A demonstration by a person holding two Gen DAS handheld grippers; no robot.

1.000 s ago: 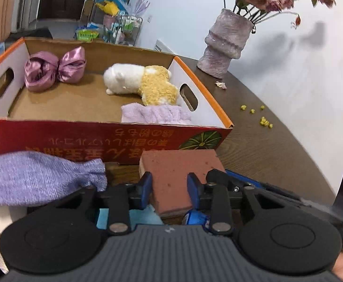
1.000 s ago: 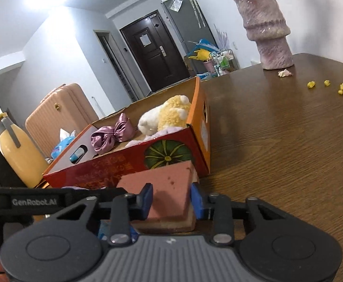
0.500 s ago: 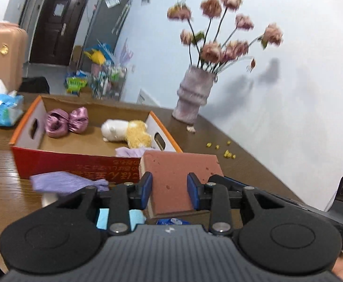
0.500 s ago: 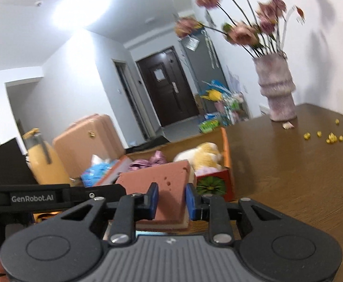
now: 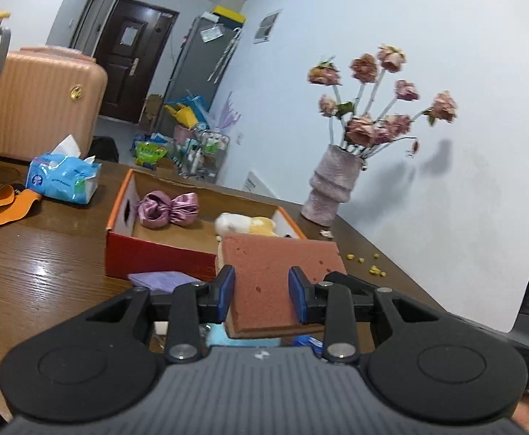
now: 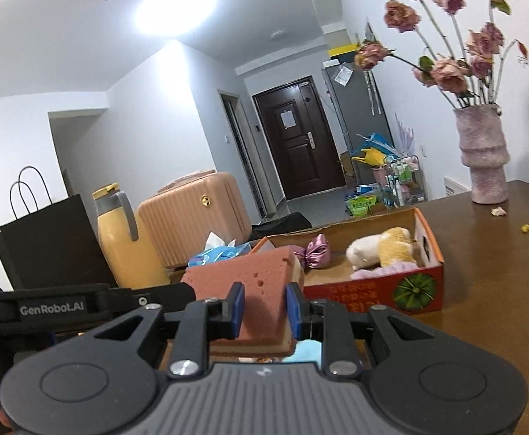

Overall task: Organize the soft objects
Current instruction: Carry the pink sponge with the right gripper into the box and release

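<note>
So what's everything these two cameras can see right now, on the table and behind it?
sponge: one, brick red over a pale layer, held up in front of the box
box: one, red and orange cardboard, on the table
satin bow: one, pink, inside the box
plush toy: one, white and yellow, inside the box
purple cloth: one, on the table before the box
tissue pack: one, blue, on the table
vase: one, mauve, holding dried pink flowers
jug: one, yellow
suitcase: one, peach
paper bag: one, black
left gripper: black, blue pads, clamped on the sponge
right gripper: same, clamped on the sponge
</note>
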